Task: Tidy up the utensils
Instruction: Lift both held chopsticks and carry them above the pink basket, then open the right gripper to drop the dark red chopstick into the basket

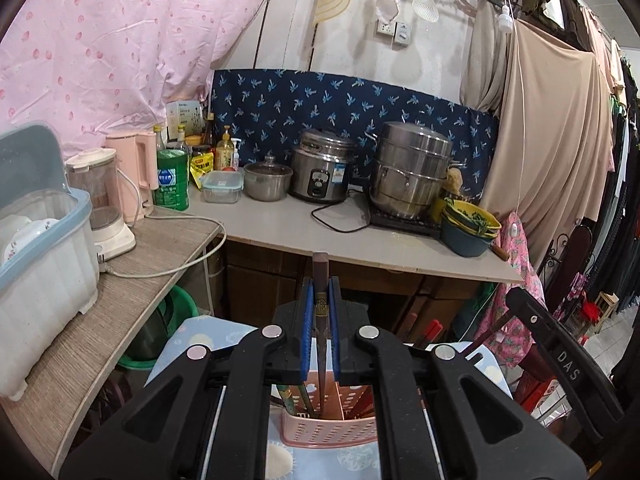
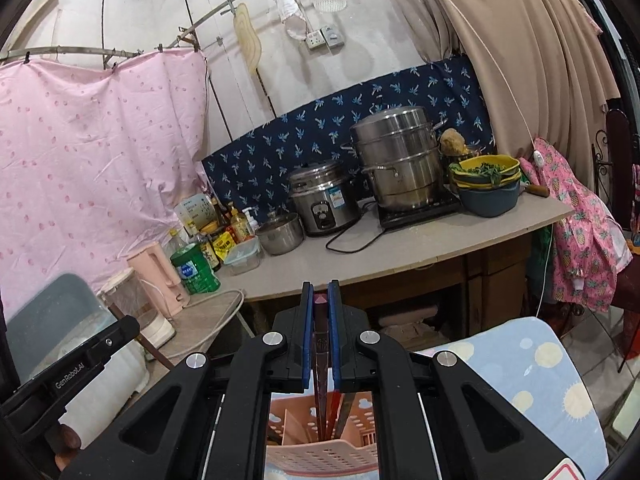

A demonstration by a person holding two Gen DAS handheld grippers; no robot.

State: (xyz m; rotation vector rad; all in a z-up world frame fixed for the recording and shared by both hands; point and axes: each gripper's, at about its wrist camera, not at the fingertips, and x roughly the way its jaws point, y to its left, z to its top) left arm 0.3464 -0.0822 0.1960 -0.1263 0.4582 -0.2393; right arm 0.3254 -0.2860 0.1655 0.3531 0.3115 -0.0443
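My left gripper point(image 1: 320, 280) is shut on a dark brown chopstick point(image 1: 321, 312) that stands upright between its blue pads; the stick's lower end reaches down into the pink perforated utensil holder point(image 1: 332, 432). My right gripper point(image 2: 320, 292) is shut on another dark chopstick point(image 2: 321, 344), whose lower end goes into the same pink holder point(image 2: 320, 460). Several other sticks, some red, stand in the holder. In the left wrist view the right gripper shows as a black bar point(image 1: 560, 352) on the right, and in the right wrist view the left gripper shows as a black bar point(image 2: 72, 368) on the left.
The holder rests on a blue cloth with sun and cloud prints point(image 2: 532, 364). Ahead is a counter point(image 1: 280, 224) with a rice cooker point(image 1: 322, 172), a steel steamer pot point(image 1: 412, 168), stacked bowls point(image 1: 470, 228), bottles and a pink kettle point(image 1: 134, 172). A dish box point(image 1: 44, 264) stands left.
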